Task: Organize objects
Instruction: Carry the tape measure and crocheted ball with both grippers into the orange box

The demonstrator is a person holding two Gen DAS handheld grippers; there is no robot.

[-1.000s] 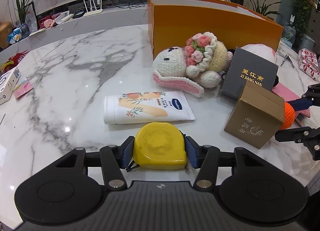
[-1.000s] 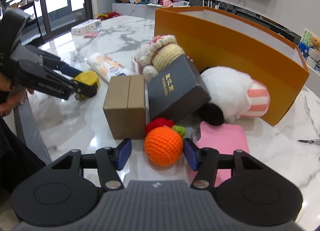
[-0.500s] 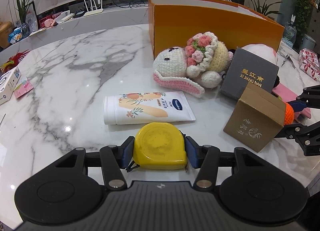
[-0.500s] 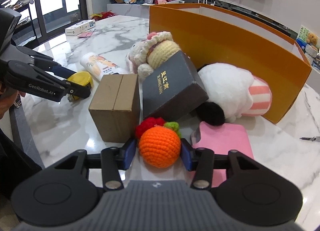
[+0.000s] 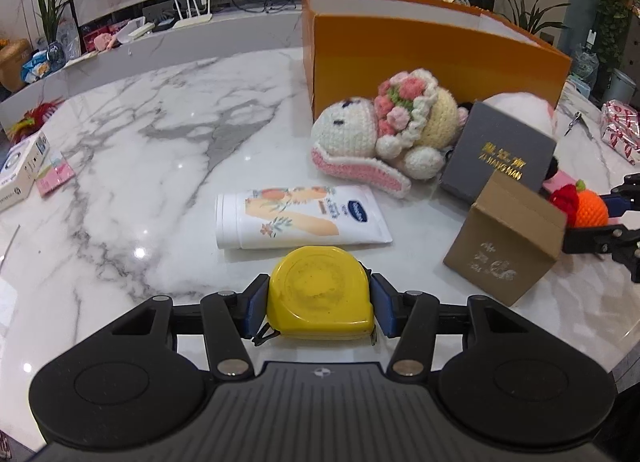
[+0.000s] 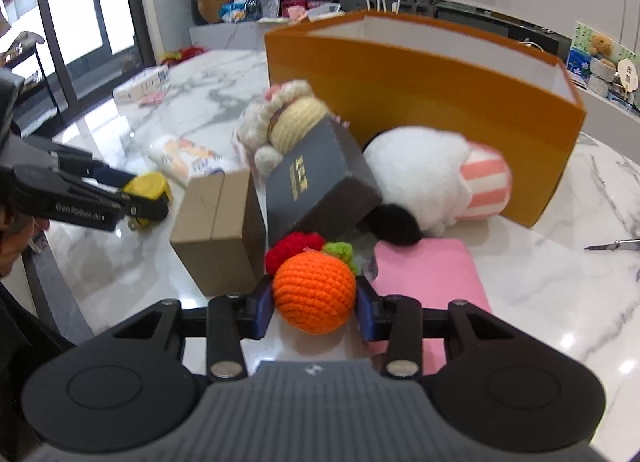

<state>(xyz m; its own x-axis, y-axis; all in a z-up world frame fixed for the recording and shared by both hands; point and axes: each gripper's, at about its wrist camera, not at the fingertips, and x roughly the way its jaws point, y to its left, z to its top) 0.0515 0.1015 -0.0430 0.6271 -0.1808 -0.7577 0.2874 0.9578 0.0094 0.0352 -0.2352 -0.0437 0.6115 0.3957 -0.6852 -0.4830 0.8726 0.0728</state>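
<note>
Left wrist view: your marble table (image 5: 160,150) lies bare ahead-left of the left gripper (image 5: 320,302), whose pads clamp the yellow tape measure (image 5: 320,294). A lotion tube (image 5: 296,218) lies just beyond.

Right wrist view: your right gripper (image 6: 315,298) has just been closing and its pads press the crochet orange (image 6: 314,292). The brown box (image 6: 220,230) crowds its left; the gray box (image 6: 316,190) half hides the white plush (image 6: 424,178) before the orange bin (image 6: 440,94).

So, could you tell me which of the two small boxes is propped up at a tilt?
The dark grey box with gold lettering; it leans against the toys, whereas the brown cardboard box beside it stands flat.
</note>
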